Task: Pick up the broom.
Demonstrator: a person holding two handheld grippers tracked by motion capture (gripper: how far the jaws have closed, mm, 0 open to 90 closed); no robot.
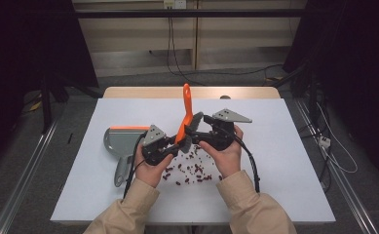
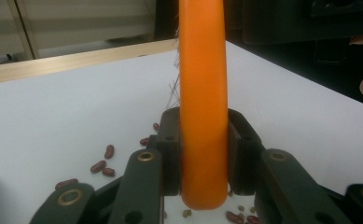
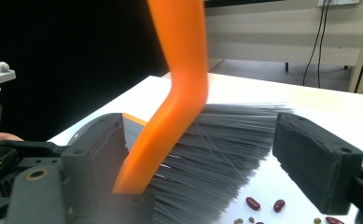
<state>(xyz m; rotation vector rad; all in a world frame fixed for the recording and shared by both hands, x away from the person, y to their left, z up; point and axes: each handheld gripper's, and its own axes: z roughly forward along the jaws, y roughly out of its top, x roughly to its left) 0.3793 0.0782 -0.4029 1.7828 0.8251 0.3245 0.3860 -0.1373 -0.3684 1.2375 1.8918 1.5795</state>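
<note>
An orange hand brush [image 1: 187, 105] with grey bristles stands nearly upright over the white table [image 1: 274, 161], handle pointing up and away. My left gripper [image 1: 175, 142] is shut on the brush's orange lower end [image 2: 202, 84], both pads pressed against its sides [image 2: 203, 140]. My right gripper [image 1: 194, 129] is open around the brush head [image 3: 207, 154]. The orange back [image 3: 179, 70] lies by its left jaw, and the bristles [image 3: 216, 149] fan toward the right jaw with a gap before its pad. Dark red beans [image 1: 194, 170] lie scattered below both grippers.
A grey dustpan [image 1: 121, 141] with an orange lip lies flat on the table left of my left hand, handle toward the near edge. More beans [image 2: 102, 165] [image 3: 253, 203] show on the surface. Cables hang by the back wall.
</note>
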